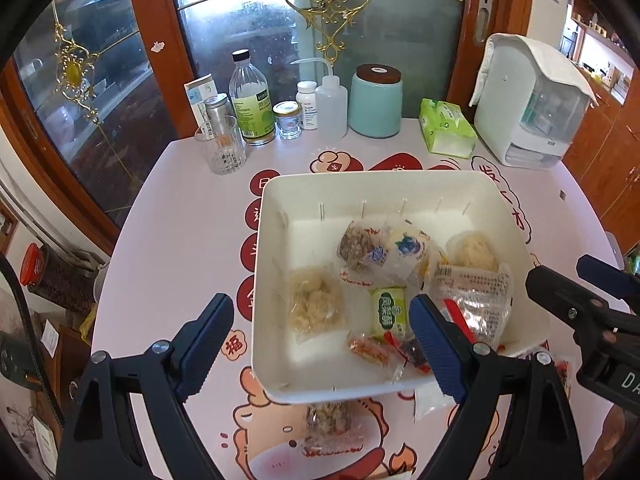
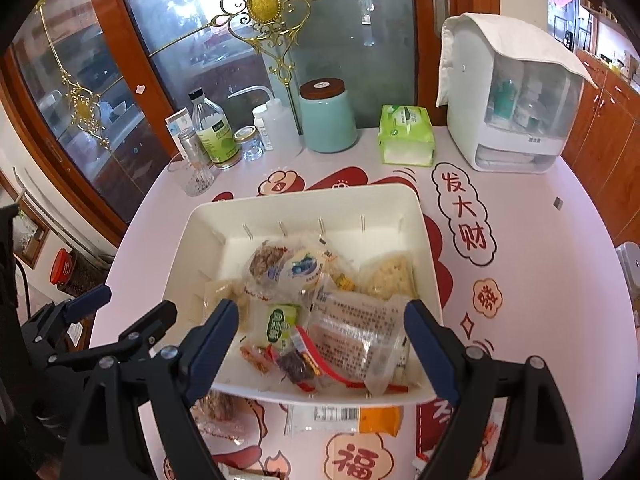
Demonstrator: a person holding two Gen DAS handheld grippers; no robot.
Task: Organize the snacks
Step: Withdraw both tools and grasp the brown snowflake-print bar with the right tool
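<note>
Both wrist cams close, angled down, sharing white bin (image 1: 400, 184) & table (image 1: 180, 208)

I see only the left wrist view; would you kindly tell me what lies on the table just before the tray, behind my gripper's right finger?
Observer: A flat packet with a barcode and an orange end lies on the table, right before the tray; your view shows only its white corner.
Operator: Thank you. Is the right gripper holding anything?
Observer: No. The right gripper is open and empty, above the tray's near side.
</note>
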